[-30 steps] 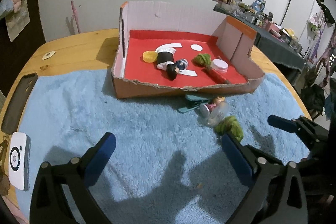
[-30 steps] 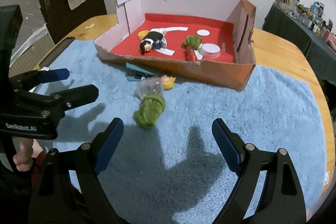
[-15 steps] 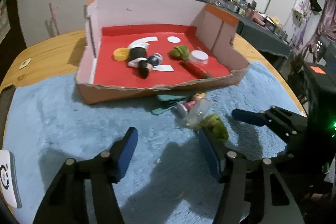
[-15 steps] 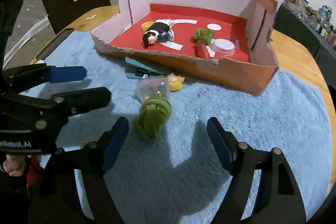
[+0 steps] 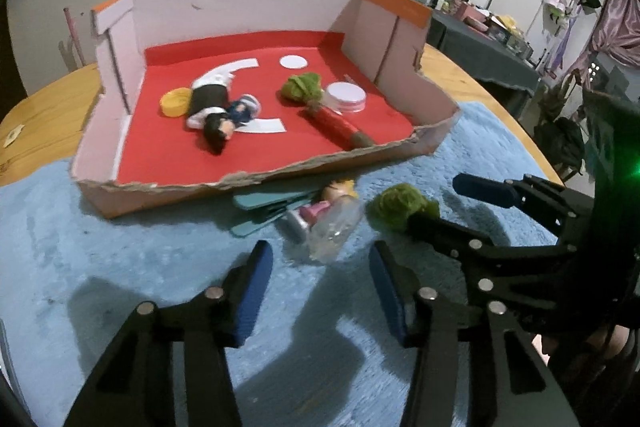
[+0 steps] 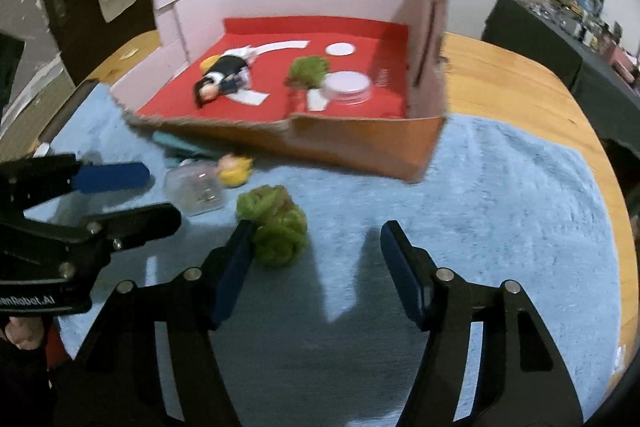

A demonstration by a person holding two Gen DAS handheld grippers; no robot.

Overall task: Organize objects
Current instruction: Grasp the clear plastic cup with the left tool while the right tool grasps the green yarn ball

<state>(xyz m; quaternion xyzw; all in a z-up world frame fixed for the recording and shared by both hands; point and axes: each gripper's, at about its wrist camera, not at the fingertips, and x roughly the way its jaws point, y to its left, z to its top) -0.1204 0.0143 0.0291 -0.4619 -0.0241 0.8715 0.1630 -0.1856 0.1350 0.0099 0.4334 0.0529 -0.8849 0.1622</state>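
The sorting looks a little over half done, judging by what already lies inside the cardboard box [image 5: 400, 39] at the far side of the desk [image 6: 512, 67]. On its red floor are five things: one dark-haired doll [image 5: 212, 107] near the left wall, one yellow cap [image 5: 175, 101] touching the doll's far side, one red radish toy with green leaves [image 5: 320, 107] towards the middle, one round white-lidded jar [image 5: 346, 98] just beside it near the right wall, and one small white disc [image 5: 293, 61] near the back wall; whether that disc is loose or printed I cannot tell. Four things are left out on the blue fluffy mat [image 6: 500, 207], all close to the box's torn front edge: one teal clip [image 5: 260, 211] tucked against that edge, one clear plastic bottle [image 5: 334, 227] lying on its side, one small yellow-haired figure [image 6: 234, 169] touching the bottle, and one green woolly ball [image 6: 276, 227] nearest the mat's middle. The left tool [image 5: 316, 287] is closing with nothing between its blue pads yet, the bottle lying just ahead of them. The right tool [image 6: 316, 263] is closing too, its left pad against the green ball's side and its right pad well clear, so nothing is gripped. Both tools hold nothing, and all four loose items probably have to go into the box.
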